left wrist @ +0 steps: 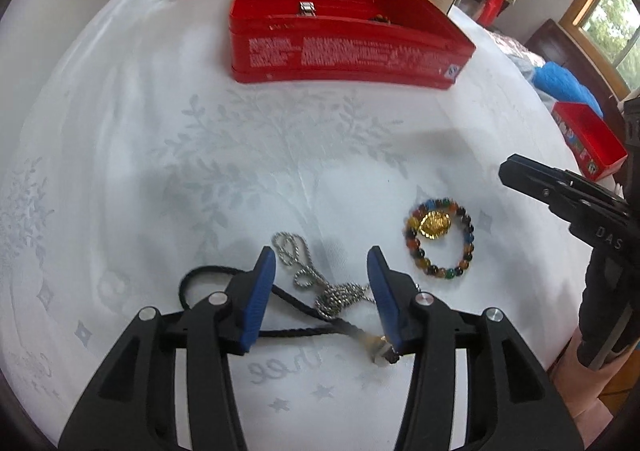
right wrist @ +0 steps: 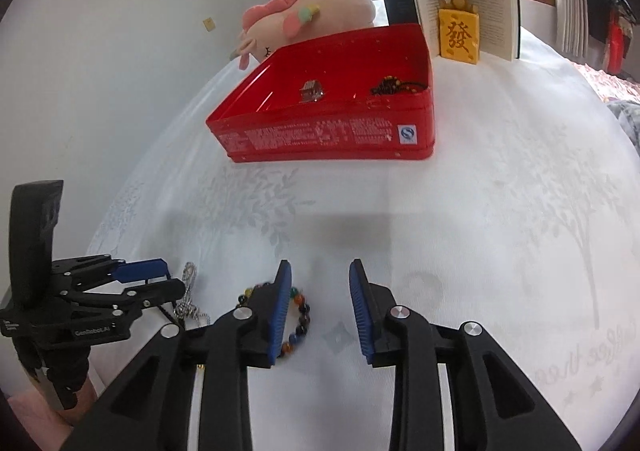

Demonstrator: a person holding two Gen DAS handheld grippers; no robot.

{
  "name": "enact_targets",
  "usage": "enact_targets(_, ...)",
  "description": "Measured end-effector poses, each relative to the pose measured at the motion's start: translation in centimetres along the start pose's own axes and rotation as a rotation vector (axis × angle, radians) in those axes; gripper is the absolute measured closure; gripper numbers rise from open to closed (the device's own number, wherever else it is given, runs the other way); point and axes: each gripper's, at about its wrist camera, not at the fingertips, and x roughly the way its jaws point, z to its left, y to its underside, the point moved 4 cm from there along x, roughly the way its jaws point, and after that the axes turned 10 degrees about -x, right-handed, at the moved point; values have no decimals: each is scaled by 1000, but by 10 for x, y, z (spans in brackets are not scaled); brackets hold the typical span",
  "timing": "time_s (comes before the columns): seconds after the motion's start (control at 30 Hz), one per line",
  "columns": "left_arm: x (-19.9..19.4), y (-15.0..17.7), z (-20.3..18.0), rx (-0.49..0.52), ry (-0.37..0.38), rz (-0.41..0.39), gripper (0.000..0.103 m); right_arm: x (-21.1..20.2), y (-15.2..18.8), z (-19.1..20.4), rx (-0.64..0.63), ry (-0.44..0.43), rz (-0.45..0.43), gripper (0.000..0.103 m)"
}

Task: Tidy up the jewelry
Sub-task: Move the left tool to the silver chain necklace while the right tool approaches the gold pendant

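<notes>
Jewelry lay on the white tabletop (left wrist: 120, 111). Left gripper (left wrist: 322, 293) stood released, straddling the silver chain (left wrist: 320, 283) tangled with a black cord (left wrist: 224, 275); right gripper (right wrist: 320, 307) released beside the beaded bracelet (left wrist: 440, 239). Advice: pinch the chain's bunched middle, lift clear of the cord, carry to the red tin (left wrist: 344, 55).

Yellow block (right wrist: 459, 35) reads "發"; left gripper (right wrist: 160, 283) "GenRobot.AI".

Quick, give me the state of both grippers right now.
Left gripper: open, holding nothing, fingers either side of the silver chain.
Right gripper: open, holding nothing, beside the beaded bracelet.
</notes>
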Motion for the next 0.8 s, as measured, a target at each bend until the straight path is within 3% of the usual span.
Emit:
enact_targets(0.37, 20, 11, -11, 5, 47, 86, 44, -12, 12, -2, 17, 13, -7, 71)
enact_targets(0.6, 21, 18, -27, 35, 96, 117, 43, -13, 15, -7, 25, 13, -7, 71)
enact_targets(0.8, 25, 23, -39, 75, 67, 109, 39, -14, 17, -10, 28, 12, -5, 71)
